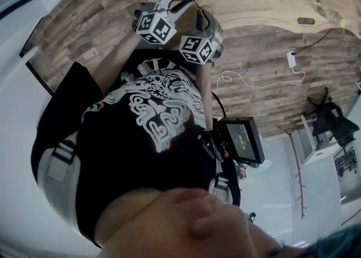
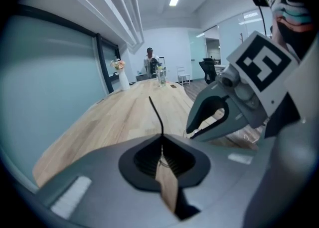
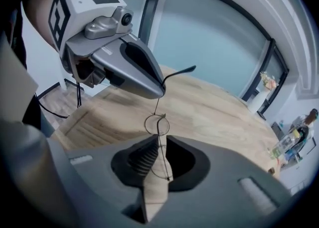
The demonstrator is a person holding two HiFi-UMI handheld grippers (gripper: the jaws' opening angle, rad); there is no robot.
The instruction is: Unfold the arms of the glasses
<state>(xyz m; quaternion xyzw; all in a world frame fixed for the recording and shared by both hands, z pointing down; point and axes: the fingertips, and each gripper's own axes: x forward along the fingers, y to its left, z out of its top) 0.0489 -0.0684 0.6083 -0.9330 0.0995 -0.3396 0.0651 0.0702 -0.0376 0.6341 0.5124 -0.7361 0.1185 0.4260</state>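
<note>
Between the jaws of the left gripper [image 2: 161, 144], which are clenched tight, a thin black arm [image 2: 159, 115] of the glasses [image 3: 156, 124] sticks out ahead, above the wooden desk [image 2: 114, 122]. Just to its right hangs the right gripper [image 3: 158, 158], also clenched, grasping the thin wire frame; a round lens ring shows just past its tips. Both grippers are close together, tips nearly meeting, and the glasses are held clear of the desk.

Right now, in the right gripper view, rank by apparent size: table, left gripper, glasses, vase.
1. table
2. left gripper, close to the camera, which inflates it
3. glasses
4. vase, far back, so small partly by distance
</note>
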